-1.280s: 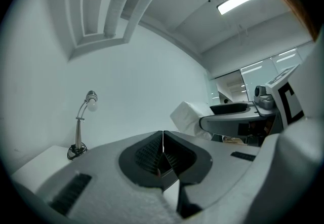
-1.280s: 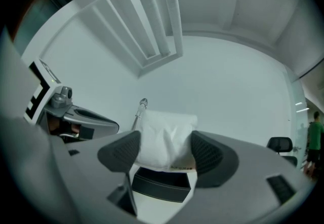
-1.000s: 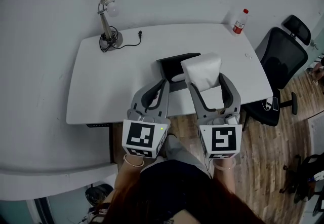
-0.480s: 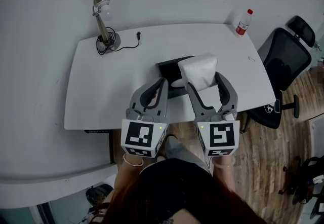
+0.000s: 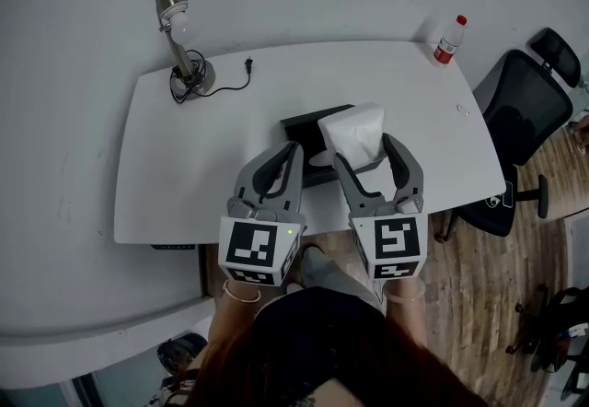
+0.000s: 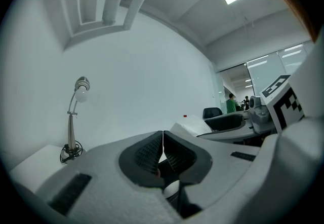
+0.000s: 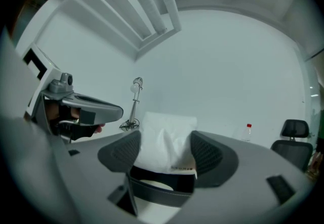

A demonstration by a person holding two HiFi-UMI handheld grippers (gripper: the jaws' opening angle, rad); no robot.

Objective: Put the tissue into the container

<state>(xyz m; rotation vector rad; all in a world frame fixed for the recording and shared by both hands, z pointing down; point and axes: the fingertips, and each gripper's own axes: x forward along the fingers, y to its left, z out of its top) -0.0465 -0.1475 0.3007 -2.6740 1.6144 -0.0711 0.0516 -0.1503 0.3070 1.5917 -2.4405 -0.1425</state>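
Note:
A white tissue pack (image 5: 354, 133) (image 7: 167, 142) is held above the black container (image 5: 306, 127) (image 7: 162, 192) on the white table (image 5: 184, 156). My right gripper (image 5: 362, 144) (image 7: 167, 154) is shut on the tissue pack, its pads pressing both sides. The pack hangs over the container's right part. My left gripper (image 5: 296, 149) (image 6: 162, 149) is shut with nothing between its pads, just left of the right one, over the container's near edge. The container's inside is mostly hidden by the pack and jaws.
A silver desk lamp (image 5: 179, 41) (image 6: 73, 119) with a black cord stands at the table's back left. A small red-capped bottle (image 5: 447, 39) (image 7: 247, 132) sits at the back right corner. A black office chair (image 5: 525, 110) stands right of the table on wooden floor.
My right gripper has carried the tissue pack slightly left and toward the container. The left gripper has stayed close beside it.

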